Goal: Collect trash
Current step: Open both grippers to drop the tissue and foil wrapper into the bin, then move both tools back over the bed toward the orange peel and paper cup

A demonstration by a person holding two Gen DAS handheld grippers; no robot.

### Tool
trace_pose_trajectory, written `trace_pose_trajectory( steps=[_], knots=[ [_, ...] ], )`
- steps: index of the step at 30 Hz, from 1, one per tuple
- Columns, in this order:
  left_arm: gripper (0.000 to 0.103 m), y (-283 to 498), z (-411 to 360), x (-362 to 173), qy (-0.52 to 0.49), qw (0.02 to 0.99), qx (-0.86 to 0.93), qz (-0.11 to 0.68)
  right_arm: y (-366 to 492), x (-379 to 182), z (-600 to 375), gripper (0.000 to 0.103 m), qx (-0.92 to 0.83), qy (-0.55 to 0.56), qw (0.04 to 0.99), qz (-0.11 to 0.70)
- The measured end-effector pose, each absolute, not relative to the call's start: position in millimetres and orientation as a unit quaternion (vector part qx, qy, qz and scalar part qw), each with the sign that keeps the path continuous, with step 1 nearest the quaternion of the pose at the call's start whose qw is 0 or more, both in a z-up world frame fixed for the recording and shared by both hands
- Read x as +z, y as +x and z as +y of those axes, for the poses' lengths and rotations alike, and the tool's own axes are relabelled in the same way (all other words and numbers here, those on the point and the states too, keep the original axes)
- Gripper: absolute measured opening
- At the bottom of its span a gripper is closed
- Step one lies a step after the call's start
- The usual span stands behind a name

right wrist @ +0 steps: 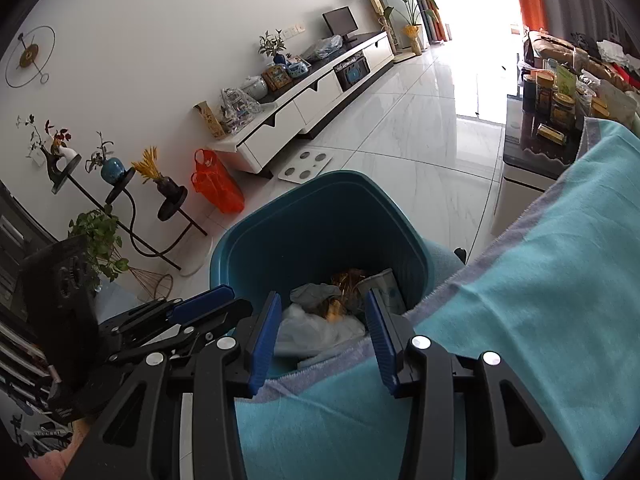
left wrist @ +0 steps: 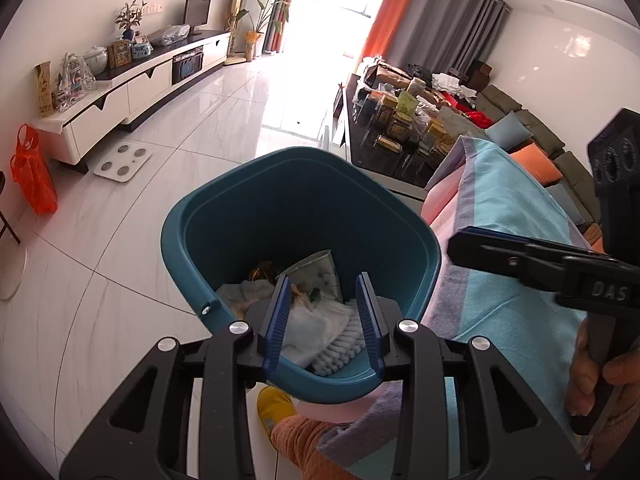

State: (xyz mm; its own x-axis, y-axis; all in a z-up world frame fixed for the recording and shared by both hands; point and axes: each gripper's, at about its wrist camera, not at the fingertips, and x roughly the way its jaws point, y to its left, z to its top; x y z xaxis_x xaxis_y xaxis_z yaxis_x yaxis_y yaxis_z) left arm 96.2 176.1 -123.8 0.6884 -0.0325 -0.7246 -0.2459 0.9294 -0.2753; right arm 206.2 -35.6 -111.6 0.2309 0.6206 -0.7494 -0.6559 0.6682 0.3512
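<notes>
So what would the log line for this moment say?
left claw: open, empty, over bin | right claw: open, empty | teal bin: holds trash | blue towel: beside bin

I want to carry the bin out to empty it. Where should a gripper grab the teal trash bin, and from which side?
Grip the teal trash bin by its rolled rim, coming from above with one finger inside and one outside. The wall is far wider than the open left gripper, and the left rim is free, while the striped towel crowds the right.
</notes>
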Motion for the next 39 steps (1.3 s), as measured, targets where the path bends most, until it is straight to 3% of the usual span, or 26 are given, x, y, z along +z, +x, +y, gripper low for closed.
trace_pose_trajectory(
  steps=[5, 9, 17, 30, 39],
  knots=[
    [0.035, 88, 172, -118, -0.167, 0.907, 0.059, 0.383, 198, -103, -54, 0.043, 0.41, -0.011, 0.789, 0.457],
    [0.042, 77, 161, -100, -0.149, 0.92, 0.049, 0.359, 184, -87, -80, 0.044, 0.414, -0.006, 0.8, 0.433],
    [0.052, 73, 79, -61, -0.084, 0.941, -0.068, 0.321, 157, -54, -178, 0.047, 0.375, 0.03, 0.844, 0.383],
    [0.053, 123, -97, -64, -0.029, 0.895, -0.257, 0.365, 123, -51, -396, 0.047, 0.161, 0.141, 0.916, 0.34],
    [0.052, 165, -199, -72, -0.01, 0.866, -0.303, 0.398, 132, -64, -481, 0.06, 0.054, 0.182, 0.927, 0.324]
  ],
)
